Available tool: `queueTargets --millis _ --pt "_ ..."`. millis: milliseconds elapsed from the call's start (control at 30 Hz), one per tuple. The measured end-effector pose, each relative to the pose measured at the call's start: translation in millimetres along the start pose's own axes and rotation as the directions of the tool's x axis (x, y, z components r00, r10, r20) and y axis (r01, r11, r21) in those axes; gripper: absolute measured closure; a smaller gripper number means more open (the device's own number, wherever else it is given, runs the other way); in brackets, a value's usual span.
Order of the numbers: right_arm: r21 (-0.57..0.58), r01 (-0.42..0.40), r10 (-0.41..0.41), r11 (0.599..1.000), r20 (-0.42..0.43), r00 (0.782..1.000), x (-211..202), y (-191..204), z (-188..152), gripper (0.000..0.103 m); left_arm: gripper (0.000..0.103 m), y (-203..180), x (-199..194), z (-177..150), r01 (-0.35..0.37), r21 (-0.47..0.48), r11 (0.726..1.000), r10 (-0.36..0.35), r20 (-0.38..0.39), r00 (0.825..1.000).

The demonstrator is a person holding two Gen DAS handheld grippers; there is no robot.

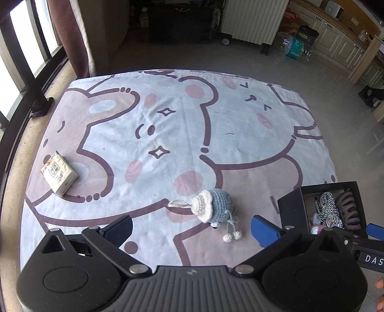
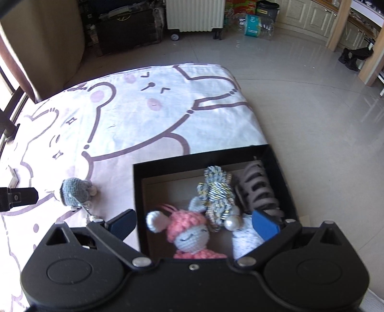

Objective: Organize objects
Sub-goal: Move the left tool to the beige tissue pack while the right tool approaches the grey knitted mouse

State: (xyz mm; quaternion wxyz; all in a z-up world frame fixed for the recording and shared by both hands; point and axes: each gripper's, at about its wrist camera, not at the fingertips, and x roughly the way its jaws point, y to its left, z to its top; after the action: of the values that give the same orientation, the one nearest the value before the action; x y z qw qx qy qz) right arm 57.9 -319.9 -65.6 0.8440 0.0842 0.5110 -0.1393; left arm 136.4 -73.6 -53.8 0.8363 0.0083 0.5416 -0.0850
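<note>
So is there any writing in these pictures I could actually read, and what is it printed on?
"DAS": white letters on the black right hand-held gripper, cut off at the picture's edge.
"BORG": partial, on the red cardboard carton by the far wall.
Small beige tissue pack on the cartoon bedsheet: printed label, too small to read.
Blue-green plastic package on the floor: print too blurred to read.

A blue crocheted doll (image 1: 213, 208) lies on its side on the cartoon blanket, at nine o'clock from the open black box (image 1: 291, 207) holding a pink crocheted doll (image 2: 189, 234), braided rope (image 2: 217, 192) and hair claw (image 2: 258, 189).
</note>
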Motion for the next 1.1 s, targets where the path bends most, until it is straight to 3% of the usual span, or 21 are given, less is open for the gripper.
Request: queueTargets --millis 667,1100 --pt "-0.075 -0.082 0.082 0.994 0.007 0.997 1 78 11 0.0 0.0 83 -16 -10 -0.074 -0.076 0.994 0.075 0.009 0.997" --pt "-0.108 -0.109 0.112 0.988 0.023 0.993 1 112 14 0.0 0.0 111 -16 -15 -0.089 -0.094 0.992 0.09 0.01 0.996"
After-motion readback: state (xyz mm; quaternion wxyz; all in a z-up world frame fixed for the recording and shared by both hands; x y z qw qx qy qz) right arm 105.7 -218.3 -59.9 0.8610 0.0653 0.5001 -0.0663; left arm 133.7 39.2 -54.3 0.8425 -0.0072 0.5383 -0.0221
